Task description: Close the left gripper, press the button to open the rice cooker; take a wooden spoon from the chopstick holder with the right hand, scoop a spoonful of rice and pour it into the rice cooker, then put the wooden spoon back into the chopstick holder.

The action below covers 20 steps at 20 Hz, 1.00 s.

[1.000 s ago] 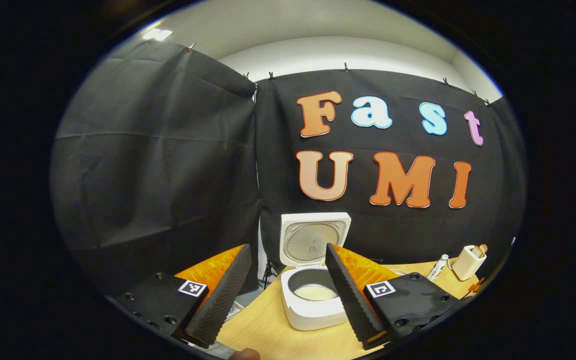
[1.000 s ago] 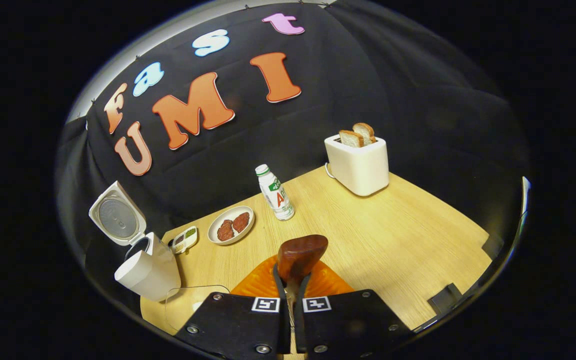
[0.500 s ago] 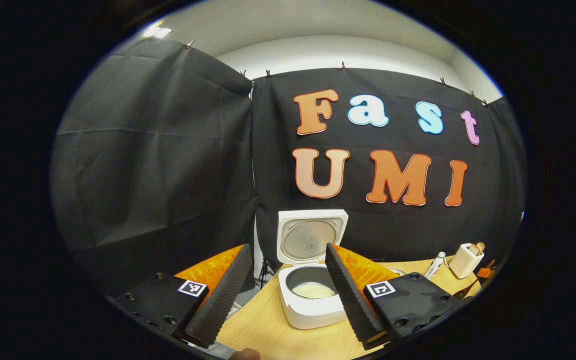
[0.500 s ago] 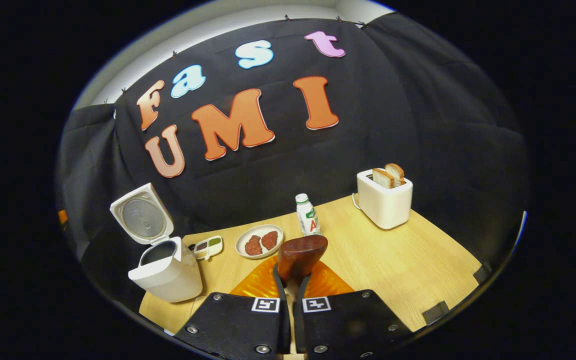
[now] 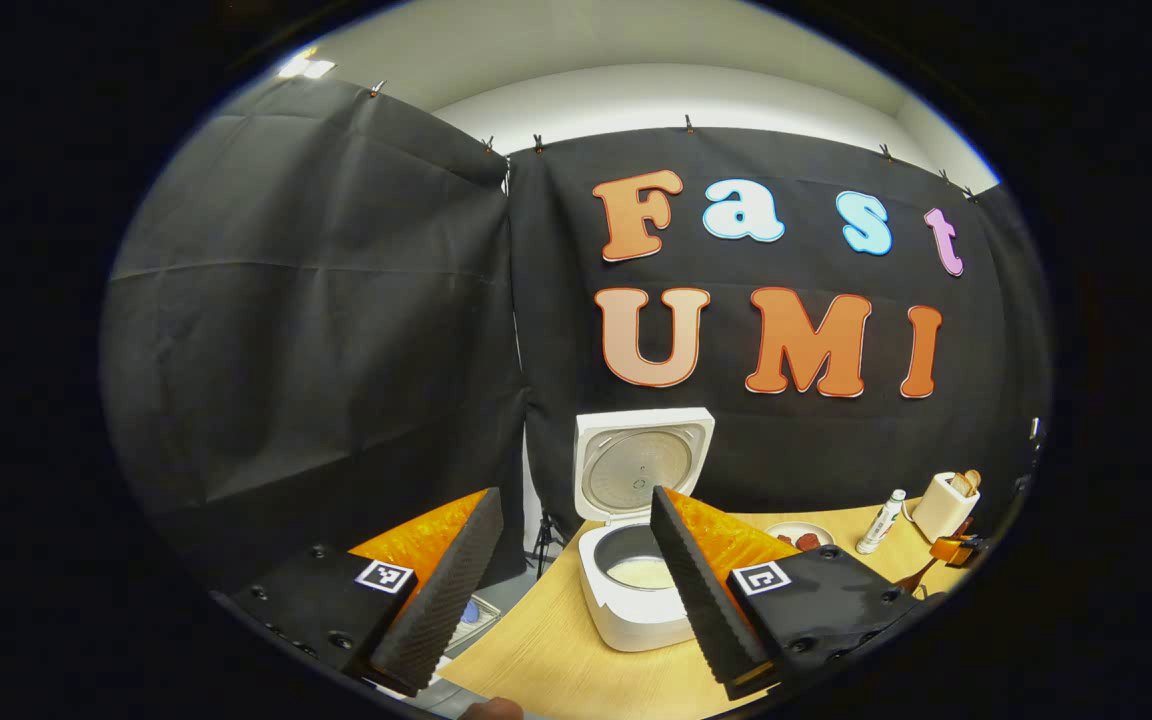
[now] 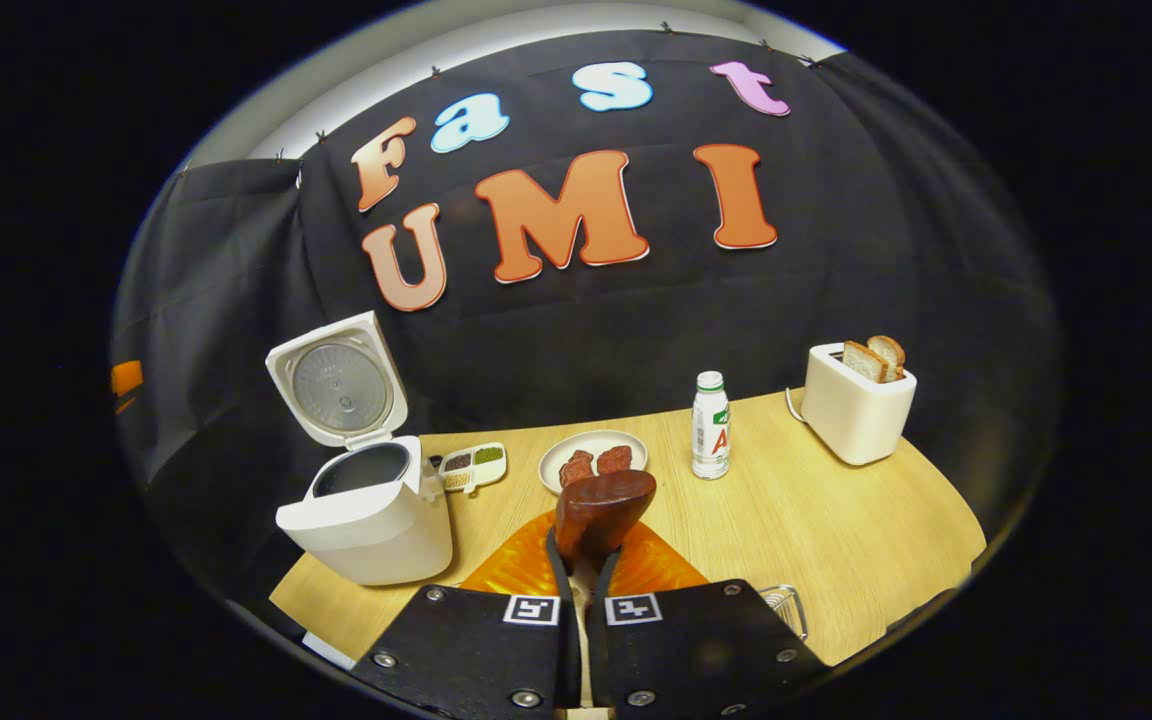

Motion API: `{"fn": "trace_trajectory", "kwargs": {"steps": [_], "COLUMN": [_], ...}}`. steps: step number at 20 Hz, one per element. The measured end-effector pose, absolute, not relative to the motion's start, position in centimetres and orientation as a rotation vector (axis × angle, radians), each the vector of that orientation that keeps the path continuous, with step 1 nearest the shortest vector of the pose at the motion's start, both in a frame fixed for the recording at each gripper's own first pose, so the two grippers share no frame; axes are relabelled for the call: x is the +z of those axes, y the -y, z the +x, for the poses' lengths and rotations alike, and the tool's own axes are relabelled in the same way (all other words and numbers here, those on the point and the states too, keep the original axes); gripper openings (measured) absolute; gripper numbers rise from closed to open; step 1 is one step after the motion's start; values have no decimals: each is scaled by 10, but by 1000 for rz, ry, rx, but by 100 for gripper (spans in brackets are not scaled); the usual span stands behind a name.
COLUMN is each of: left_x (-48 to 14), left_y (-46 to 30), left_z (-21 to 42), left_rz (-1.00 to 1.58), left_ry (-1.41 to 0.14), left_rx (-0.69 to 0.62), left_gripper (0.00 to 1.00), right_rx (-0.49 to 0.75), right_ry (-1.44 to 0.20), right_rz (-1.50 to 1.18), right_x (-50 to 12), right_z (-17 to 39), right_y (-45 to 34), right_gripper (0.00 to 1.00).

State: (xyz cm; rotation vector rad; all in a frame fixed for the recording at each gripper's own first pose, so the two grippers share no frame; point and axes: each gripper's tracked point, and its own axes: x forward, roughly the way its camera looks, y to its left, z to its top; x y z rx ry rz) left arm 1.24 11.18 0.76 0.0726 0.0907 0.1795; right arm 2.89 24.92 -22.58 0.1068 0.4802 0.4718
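Wooden spoon point(image 6: 603, 510) clamped by its handle between the closed fingers of the right gripper point(image 6: 583, 590), bowl standing up just beyond the fingertips, dark brown, rounded back toward the camera. Whether any rice sits in the bowl: cannot tell from this side.

Rice cooker point(image 6: 368, 510) ahead and to the left of the right gripper, on the tabletop point(image 6: 836, 530), lid point(image 6: 338, 381) swung fully up, dark inner pot exposed. Small divided dish point(image 6: 474, 466) just beside the cooker, plate point(image 6: 591, 460) straight ahead of the spoon, bottle point(image 6: 710, 438) and toaster point(image 6: 858, 404) farther right. Wire rim of something at the near tabletop edge, right of the gripper; too little visible to name.

Left gripper point(image 5: 566, 585) held wide open, gripping nothing, hovering in front of the same rice cooker point(image 5: 636, 590), pale contents visible in the pot between its fingers. Right gripper point(image 5: 956, 549) far off to the right in that view, small and hard to read.

Likely step in hand: carrying the spoon, either toward the rice or back toward the holder; chopstick holder not identifiable with certainty.

For doing it well: keep the bowl level while travelling, avoid rolling the wrist until over the target, approach from above, lower slowly, loosen the grip only once the spoon is supported. Keep clear of the raised lid, the plate and the bottle along the way.
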Motion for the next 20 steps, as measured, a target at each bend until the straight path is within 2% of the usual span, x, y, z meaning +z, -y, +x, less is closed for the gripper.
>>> {"fn": "trace_trajectory", "kwargs": {"steps": [10, 13, 20], "left_x": [-12, -18, -25], "left_y": [-117, -119, -121], "left_z": [15, 16, 19], "left_rz": [97, 99, 95], "left_ry": [-139, -153, -174], "left_rx": [173, 175, 168], "left_gripper": [100, 100, 100], "right_rx": [494, 477, 436], "right_ry": [-506, -491, -594], "right_rz": [-92, -118, 40], "right_x": [-306, -307, -322], "right_z": [4, 1, -15], "right_y": [-279, -281, -289], "right_gripper": [2, 2, 2]}}
